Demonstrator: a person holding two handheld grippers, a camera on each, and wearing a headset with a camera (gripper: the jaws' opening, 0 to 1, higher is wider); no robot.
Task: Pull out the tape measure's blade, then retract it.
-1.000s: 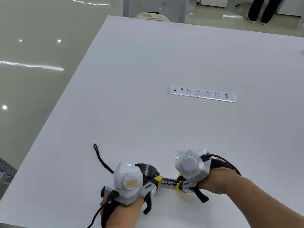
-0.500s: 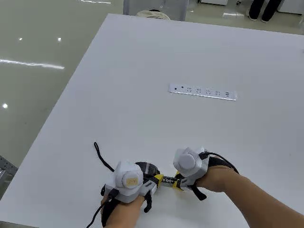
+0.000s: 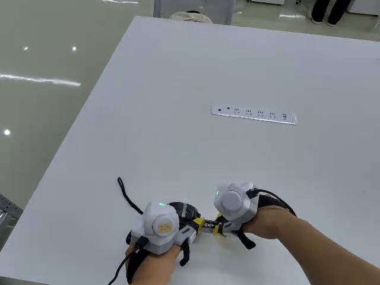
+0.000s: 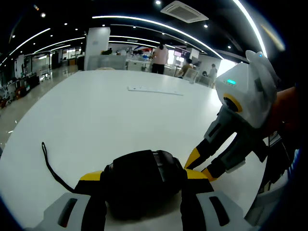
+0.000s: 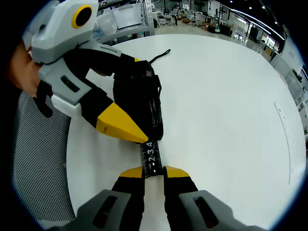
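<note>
Right gripper (image 5: 153, 171) pinches the blade (image 5: 150, 152), hiding its tip.

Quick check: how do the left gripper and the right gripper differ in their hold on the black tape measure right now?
The left gripper spreads wide around the black tape measure case; the right gripper is nearly closed on the thin numbered blade. The left gripper grips a bulky body, the right gripper a flat strip just outside the case. Both have yellow-tipped black jaws.
</note>
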